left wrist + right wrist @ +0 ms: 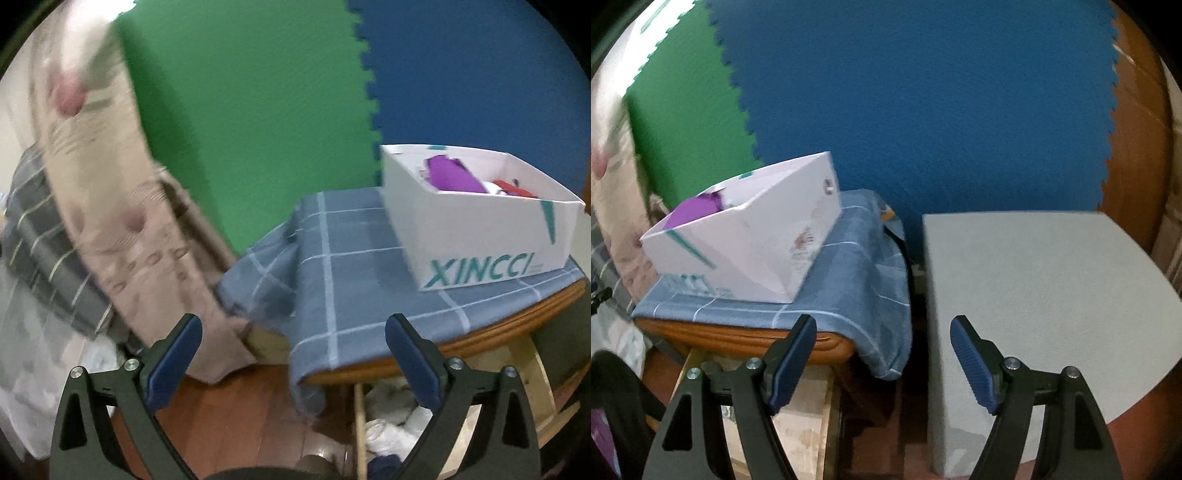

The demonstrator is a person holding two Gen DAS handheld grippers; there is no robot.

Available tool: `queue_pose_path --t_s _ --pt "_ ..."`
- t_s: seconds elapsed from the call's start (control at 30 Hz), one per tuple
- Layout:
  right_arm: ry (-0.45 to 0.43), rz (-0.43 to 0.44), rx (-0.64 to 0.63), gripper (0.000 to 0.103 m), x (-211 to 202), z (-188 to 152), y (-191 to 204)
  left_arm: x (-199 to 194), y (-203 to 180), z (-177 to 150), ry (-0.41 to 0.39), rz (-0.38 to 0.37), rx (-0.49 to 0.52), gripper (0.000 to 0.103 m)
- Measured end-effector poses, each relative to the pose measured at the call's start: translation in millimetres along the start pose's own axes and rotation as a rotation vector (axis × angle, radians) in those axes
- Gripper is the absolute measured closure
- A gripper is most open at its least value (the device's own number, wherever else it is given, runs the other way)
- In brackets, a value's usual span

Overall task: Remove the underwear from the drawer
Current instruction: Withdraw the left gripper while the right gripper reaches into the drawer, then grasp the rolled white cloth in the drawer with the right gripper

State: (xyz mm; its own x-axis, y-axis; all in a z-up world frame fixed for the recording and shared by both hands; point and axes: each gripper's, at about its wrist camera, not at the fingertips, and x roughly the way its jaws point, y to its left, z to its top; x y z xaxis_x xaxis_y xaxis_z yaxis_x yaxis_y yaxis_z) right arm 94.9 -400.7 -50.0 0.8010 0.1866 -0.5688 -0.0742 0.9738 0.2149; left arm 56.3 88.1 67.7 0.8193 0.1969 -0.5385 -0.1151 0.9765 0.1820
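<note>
My left gripper [293, 334] and right gripper [882, 334]: fingers spread, pinching nothing. Underwear [456, 177] lies in the box [480, 236] on the table [351, 258], at two o'clock from my left fingers. Risk: a careless grab could shove the light box along the loose cloth.

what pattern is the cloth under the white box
Blue-grey with a pale grid check, clearest in the left wrist view: cloth, box.

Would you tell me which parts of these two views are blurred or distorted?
Left wrist view: the curtain at left is motion-smeared, the box fairly sharp. Right wrist view: the box is slightly soft. Both views bend straight edges and darken at the corners.
</note>
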Motion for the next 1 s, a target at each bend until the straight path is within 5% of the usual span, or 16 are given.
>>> queue_pose_path --t_s 0.17,0.43,0.73,1.0 --pt "0.056 0.188 -0.187 0.026 -3 -12 65 -16 27 -15 -0.070 0.003 -0.131 0.000" --pt "0.321 0.486 -0.561 0.026 39 -54 203 -16 35 -22 -0.053 0.027 -0.194 0.000" --pt "0.448 0.519 -0.861 0.026 110 -99 293 -13 35 -23 -0.030 0.051 -0.190 0.000" --pt "0.421 0.430 -1.111 0.026 147 -142 317 -11 31 -24 -0.014 0.060 -0.168 0.000"
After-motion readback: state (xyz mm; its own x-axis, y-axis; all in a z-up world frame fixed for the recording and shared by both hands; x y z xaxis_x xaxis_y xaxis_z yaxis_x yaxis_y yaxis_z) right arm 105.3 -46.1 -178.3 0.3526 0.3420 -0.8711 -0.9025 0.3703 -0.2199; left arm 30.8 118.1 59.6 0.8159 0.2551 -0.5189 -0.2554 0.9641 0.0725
